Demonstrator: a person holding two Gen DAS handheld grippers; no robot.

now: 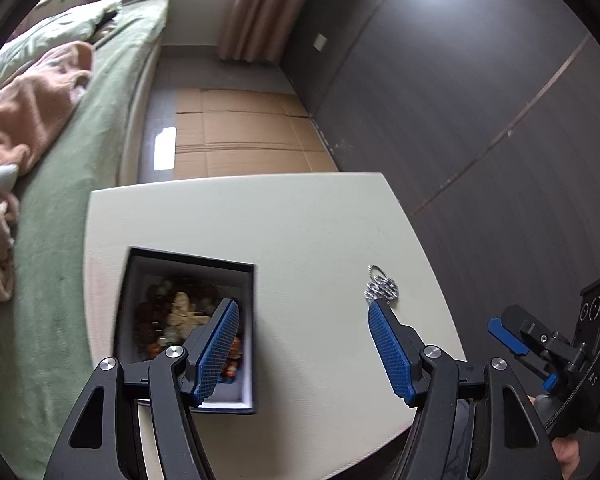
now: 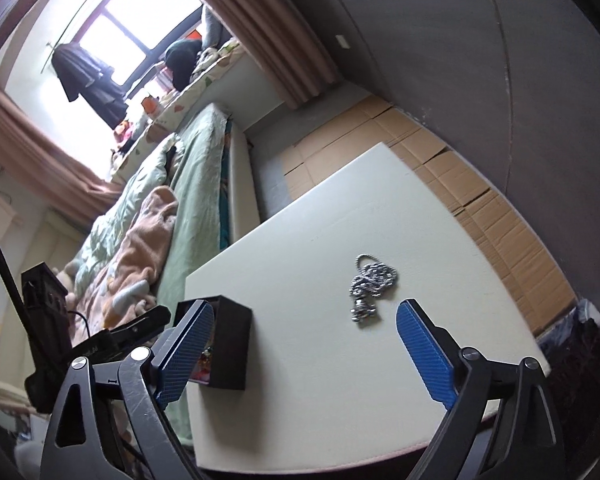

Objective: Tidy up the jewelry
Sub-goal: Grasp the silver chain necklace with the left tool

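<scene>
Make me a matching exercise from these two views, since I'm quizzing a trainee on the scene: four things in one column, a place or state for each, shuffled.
Things:
1. silver chain
2. black box
3. left claw
4. cardboard

Places or states:
A. flat on the floor beyond the table
B. open, holding nothing
C. heaped loose on the white table
D. lidless, with beads inside

Pairs: 1-C, 2-D, 3-B, 4-A

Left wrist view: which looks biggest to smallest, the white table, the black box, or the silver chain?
1. White table, by far the largest.
2. Black box, open, with jewelry inside.
3. Silver chain, a small heap on the table.
The gaps are clear, so nearness to the camera does not affect the order.
</scene>
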